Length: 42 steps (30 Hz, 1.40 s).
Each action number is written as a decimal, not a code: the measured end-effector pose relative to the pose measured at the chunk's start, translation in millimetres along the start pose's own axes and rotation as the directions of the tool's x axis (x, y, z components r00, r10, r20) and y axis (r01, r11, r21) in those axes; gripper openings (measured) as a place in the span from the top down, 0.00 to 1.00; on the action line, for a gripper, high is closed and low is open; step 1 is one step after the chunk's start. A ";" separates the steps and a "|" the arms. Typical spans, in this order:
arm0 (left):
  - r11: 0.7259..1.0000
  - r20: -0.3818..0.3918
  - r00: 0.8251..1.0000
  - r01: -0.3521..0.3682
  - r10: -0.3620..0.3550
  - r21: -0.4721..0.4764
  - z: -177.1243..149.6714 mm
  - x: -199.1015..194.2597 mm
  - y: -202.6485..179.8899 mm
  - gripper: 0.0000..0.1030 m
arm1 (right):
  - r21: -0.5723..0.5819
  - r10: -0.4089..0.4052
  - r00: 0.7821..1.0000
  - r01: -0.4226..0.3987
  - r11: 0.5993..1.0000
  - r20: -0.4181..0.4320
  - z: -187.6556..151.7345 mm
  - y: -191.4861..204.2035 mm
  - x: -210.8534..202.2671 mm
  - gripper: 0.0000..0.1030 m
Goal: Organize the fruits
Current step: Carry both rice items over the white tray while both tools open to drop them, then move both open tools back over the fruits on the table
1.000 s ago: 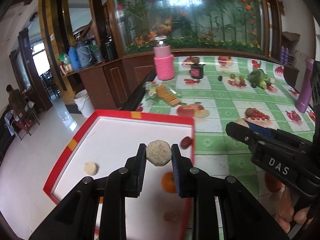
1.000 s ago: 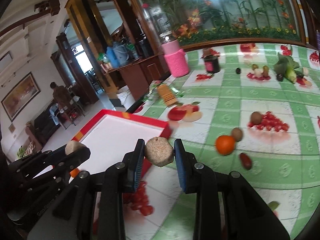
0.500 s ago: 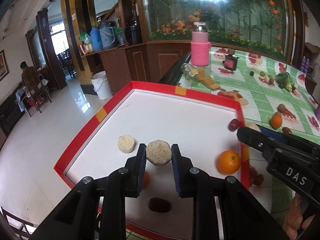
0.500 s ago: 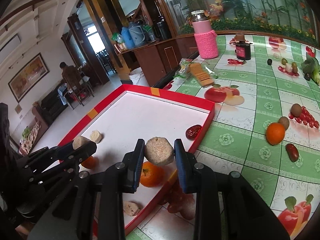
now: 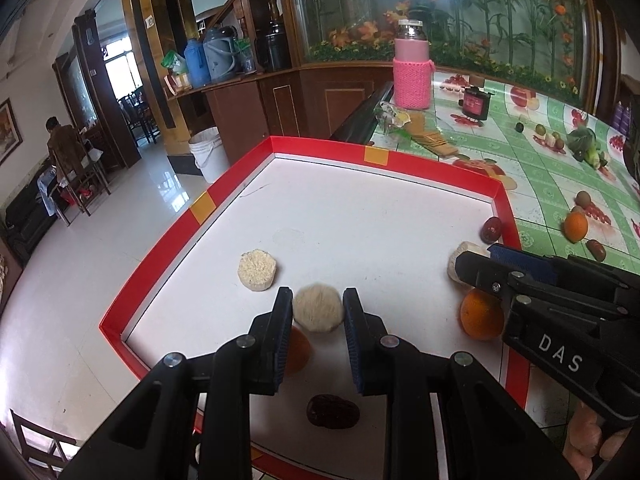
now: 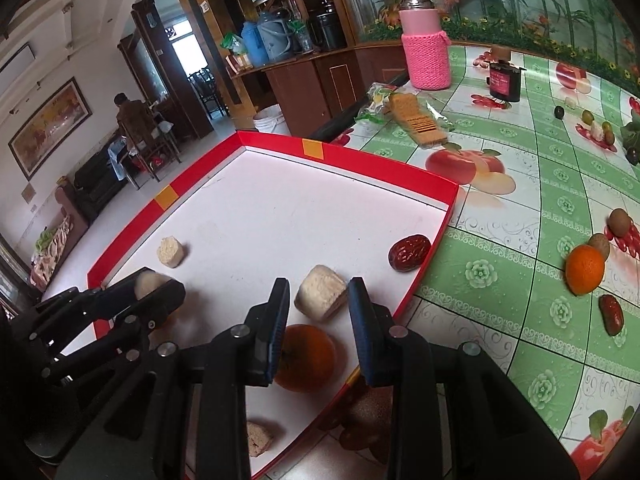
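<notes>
Two black two-finger grippers hang low over the near end of a shallow white tray with a red rim (image 5: 160, 264), and each has a pale round grain cake between its blue pads. On my left gripper (image 5: 318, 308) the left-hand cake (image 5: 318, 309) fills the gap edge to edge, but it is smeared while the fingers are sharp, so I cannot tell whether the pads are clamped on it or have let go. On my right gripper (image 6: 319, 300) the right-hand cake (image 6: 321, 298) sits tilted between the pads, with what may be a thin gap on its left; I cannot tell there either.

Just under the left gripper a wrinkled dark red date (image 5: 332, 410) lies on the tray floor, and a small orange (image 5: 299, 354) peeks from behind the left finger. Below the right gripper sits a second orange (image 6: 306, 358). A little farther in, a loose grain cake (image 5: 257, 271) lies flat near the left rim, and another date (image 6: 409, 252) rests against the right rim.

Beyond the tray, on the green checked tablecloth (image 6: 500, 280), a third orange (image 6: 585, 269) sits beside a brown round fruit (image 6: 601, 245), with a third date (image 6: 612, 314) just nearer. At the far end stands a jar in a pink knitted sleeve (image 6: 426, 60).
</notes>
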<state>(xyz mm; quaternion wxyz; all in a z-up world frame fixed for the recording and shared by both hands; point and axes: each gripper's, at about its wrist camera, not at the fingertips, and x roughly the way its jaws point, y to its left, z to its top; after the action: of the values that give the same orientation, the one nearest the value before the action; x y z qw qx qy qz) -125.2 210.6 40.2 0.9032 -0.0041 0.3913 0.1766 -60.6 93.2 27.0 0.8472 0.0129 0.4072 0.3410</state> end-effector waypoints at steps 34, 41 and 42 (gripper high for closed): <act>0.999 0.015 1.000 0.024 -0.024 0.042 -0.4 -29.9 -40.7 0.26 | 0.179 -0.299 0.954 0.292 0.940 0.016 -27.0 -166.2 -93.5 0.56; 0.994 0.010 0.998 0.062 -0.063 0.092 -6.3 -34.9 -60.9 0.26 | 0.122 -0.323 0.946 0.320 0.939 0.001 -26.6 -157.7 -83.2 0.56; 0.993 0.009 0.998 0.064 -0.065 0.097 -6.9 -35.1 -62.7 0.26 | 0.119 -0.323 0.947 0.321 0.940 -0.003 -26.7 -157.5 -81.8 0.56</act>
<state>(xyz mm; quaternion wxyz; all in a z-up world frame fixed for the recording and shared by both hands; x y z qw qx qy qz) -132.1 139.7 52.1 0.9099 0.0283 0.3935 0.1283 -25.6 -82.6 17.7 0.8926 -0.0007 0.4162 0.1733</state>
